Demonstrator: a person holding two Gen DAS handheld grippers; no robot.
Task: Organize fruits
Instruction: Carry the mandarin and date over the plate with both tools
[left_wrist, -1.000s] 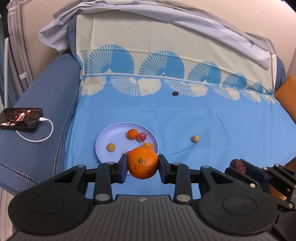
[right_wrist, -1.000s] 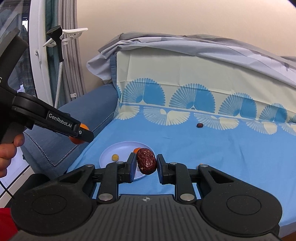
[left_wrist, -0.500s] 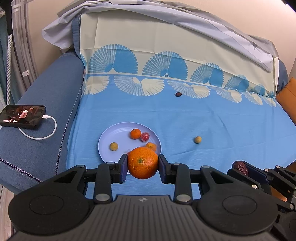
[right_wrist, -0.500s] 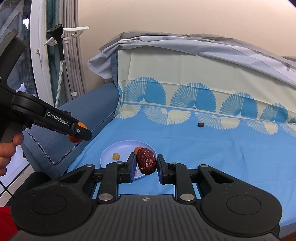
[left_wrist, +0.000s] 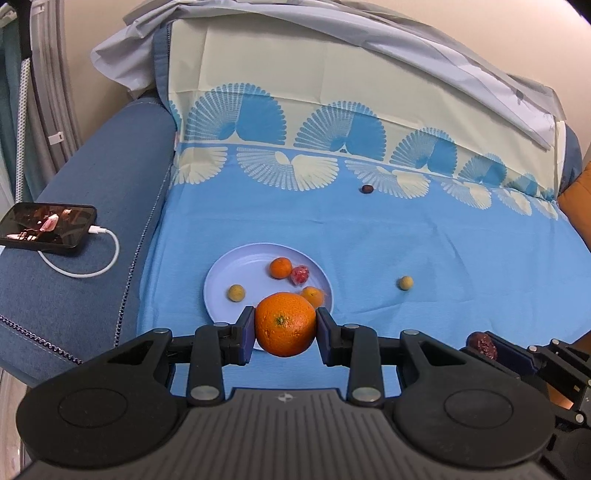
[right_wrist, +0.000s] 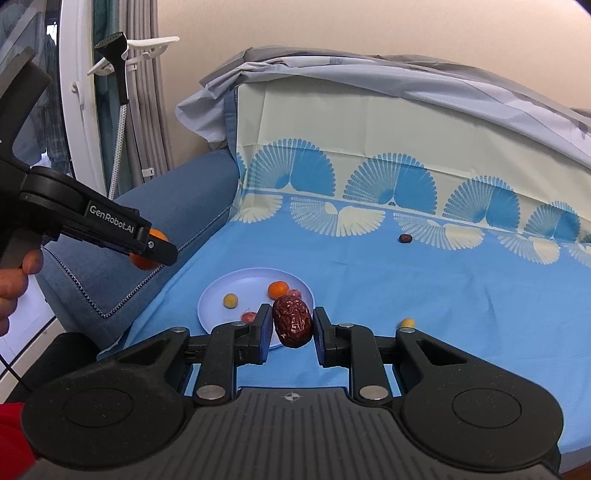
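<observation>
A: Start with the left wrist view. What does the left gripper have?

B: Its jaws pinch a big orange at lower centre, one pad on each side. Just above it in the frame sits a pale blue plate on the blue sheet that covers the sofa.

A: What lies on the plate?

B: A small mandarin, a red wrapped piece touching it, a yellowish round fruit on the left part, and another small orange fruit partly behind the big orange.

A: And off the plate?

B: A second yellowish fruit lies on the sheet to the right of the plate, and a small dark fruit lies far up near the fan pattern. A phone with a white cable rests on the armrest at left. At lower right the right gripper shows, with a red date between its jaws.

A: Now the right wrist view.

B: The right gripper pinches the wrinkled red date at lower centre, in front of the plate. At the left edge a hand holds the left gripper, whose jaws are closed on the orange, over the sofa's armrest. The mandarin and yellowish fruit lie on the plate; the dark fruit lies at upper right.
</observation>
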